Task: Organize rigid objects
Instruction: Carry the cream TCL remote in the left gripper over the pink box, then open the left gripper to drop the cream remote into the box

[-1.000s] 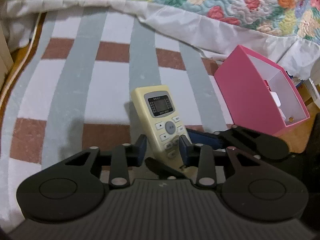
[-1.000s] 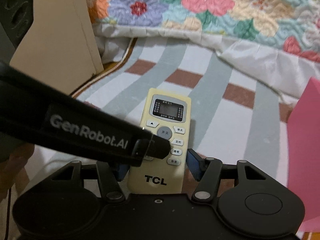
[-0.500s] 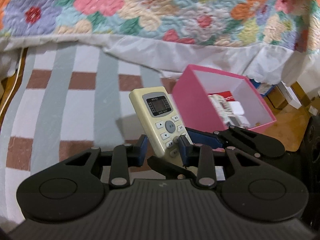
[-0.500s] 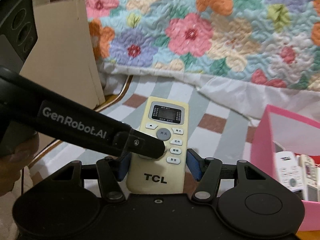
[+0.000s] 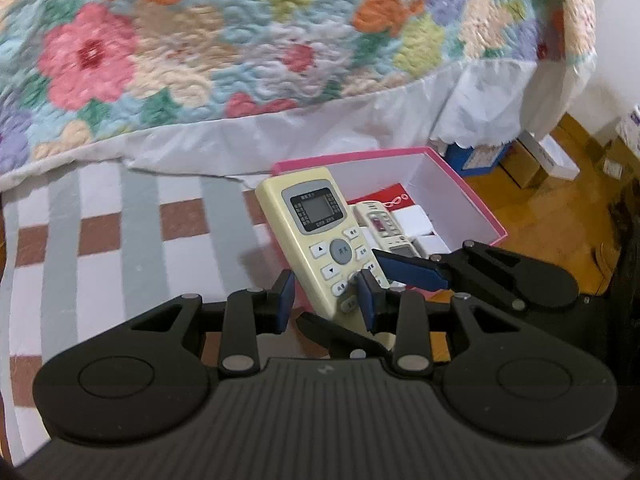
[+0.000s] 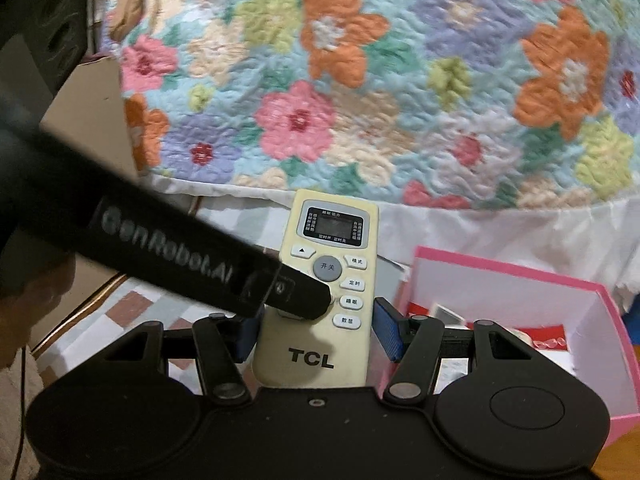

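Gripping the cream TCL remote control [image 6: 320, 300] by its lower end, the right hand-held gripper [image 6: 316, 336] is keeping it lifted and tilted above the striped rug [image 5: 100, 264], its blue pads [image 6: 386, 334] sitting against or just beside the remote's two long sides. The left hand-held gripper [image 5: 326, 300] is standing partly open around the same remote, and its right pad [image 5: 366, 300] is touching the remote's edge while the left pad [image 5: 284, 300] is standing apart from it. In the right wrist view one black finger [image 6: 304, 296] of the left hand-held gripper is lying across the remote's button face.

The remote's display end is reaching over the near left corner of the pink box [image 5: 460, 184], which is sitting at the rug's right edge where the wooden floor [image 5: 552, 208] is showing. Inside the box's white interior, another white remote [image 5: 380, 224], white blocks [image 5: 412, 218] and a red card [image 5: 390, 196] are lying together. A floral quilt [image 5: 240, 40] with a white hem is hanging behind the rug and the box. Beyond the box, small cartons [image 5: 548, 160] are resting on the floor.
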Demonstrator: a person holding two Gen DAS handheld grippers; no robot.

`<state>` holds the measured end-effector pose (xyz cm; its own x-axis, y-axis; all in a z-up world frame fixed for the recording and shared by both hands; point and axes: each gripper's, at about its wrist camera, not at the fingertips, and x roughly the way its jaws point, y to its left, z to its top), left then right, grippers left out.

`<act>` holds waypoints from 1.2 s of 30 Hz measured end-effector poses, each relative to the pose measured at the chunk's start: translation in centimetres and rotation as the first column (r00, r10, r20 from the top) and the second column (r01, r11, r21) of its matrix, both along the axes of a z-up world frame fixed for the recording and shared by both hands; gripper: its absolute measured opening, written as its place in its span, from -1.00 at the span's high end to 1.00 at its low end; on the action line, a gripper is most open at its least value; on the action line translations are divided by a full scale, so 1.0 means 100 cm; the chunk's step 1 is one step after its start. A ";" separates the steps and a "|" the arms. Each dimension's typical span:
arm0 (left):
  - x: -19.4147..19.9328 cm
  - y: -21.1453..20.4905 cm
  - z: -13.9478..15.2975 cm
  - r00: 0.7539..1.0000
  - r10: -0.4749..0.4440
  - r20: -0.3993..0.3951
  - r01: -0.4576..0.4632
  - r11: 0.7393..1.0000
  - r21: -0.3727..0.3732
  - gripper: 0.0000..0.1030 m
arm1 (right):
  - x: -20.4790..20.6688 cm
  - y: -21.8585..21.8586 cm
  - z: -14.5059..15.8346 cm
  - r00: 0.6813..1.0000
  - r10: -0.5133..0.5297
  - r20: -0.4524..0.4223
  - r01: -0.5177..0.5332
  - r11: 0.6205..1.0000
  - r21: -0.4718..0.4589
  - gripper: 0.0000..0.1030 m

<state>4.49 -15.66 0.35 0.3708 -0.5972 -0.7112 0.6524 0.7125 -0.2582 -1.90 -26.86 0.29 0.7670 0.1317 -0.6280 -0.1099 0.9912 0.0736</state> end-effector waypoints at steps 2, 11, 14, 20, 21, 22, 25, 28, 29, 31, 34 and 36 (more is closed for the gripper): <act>0.000 -0.018 0.001 1.000 -0.013 -0.007 0.014 1.000 0.008 0.37 | 0.001 -0.017 0.000 1.000 -0.014 -0.024 0.015 1.000 0.022 -0.25; 0.030 -0.098 -0.018 0.991 -0.053 -0.120 0.050 0.998 -0.031 0.36 | 0.011 -0.084 -0.013 0.992 -0.096 -0.084 0.095 0.995 -0.017 -0.24; 0.049 -0.125 -0.035 0.983 -0.050 -0.179 0.045 0.998 -0.031 0.36 | 0.024 -0.109 -0.026 0.985 -0.113 -0.128 0.113 0.994 -0.002 -0.24; 0.078 -0.149 -0.075 0.951 0.024 -0.308 -0.042 0.998 -0.052 0.37 | 0.052 -0.140 -0.057 0.969 -0.137 -0.203 0.143 0.990 0.017 -0.23; 0.080 -0.153 -0.081 0.947 0.037 -0.318 -0.056 0.997 -0.053 0.37 | 0.056 -0.144 -0.062 0.965 -0.146 -0.217 0.154 0.988 0.016 -0.23; 0.082 -0.157 -0.087 0.945 0.052 -0.324 -0.071 0.996 -0.049 0.37 | 0.059 -0.147 -0.066 0.961 -0.157 -0.229 0.165 0.986 0.020 -0.22; 0.083 -0.166 -0.099 0.941 0.066 -0.331 -0.076 0.997 -0.017 0.36 | 0.064 -0.152 -0.078 0.946 -0.165 -0.278 0.178 0.984 0.022 -0.22; 0.079 -0.171 -0.107 0.942 0.041 -0.333 -0.044 0.999 -0.002 0.37 | 0.066 -0.154 -0.088 0.923 -0.184 -0.338 0.193 0.981 -0.007 -0.21; 0.076 -0.173 -0.108 0.948 0.034 -0.318 -0.034 0.999 0.007 0.37 | 0.066 -0.156 -0.090 0.917 -0.194 -0.348 0.202 0.979 -0.014 -0.18; 0.075 -0.173 -0.108 0.952 0.043 -0.302 -0.039 0.999 0.018 0.37 | 0.065 -0.158 -0.094 0.919 -0.206 -0.336 0.206 0.978 -0.035 -0.18; 0.075 -0.164 -0.102 0.954 0.056 -0.293 -0.055 0.998 0.010 0.30 | 0.060 -0.164 -0.095 0.919 -0.255 -0.301 0.239 0.967 -0.090 -0.41; 0.071 -0.159 -0.091 0.969 0.031 -0.245 -0.026 0.999 0.027 0.28 | 0.050 -0.172 -0.090 0.920 -0.269 -0.284 0.273 0.962 -0.026 -0.41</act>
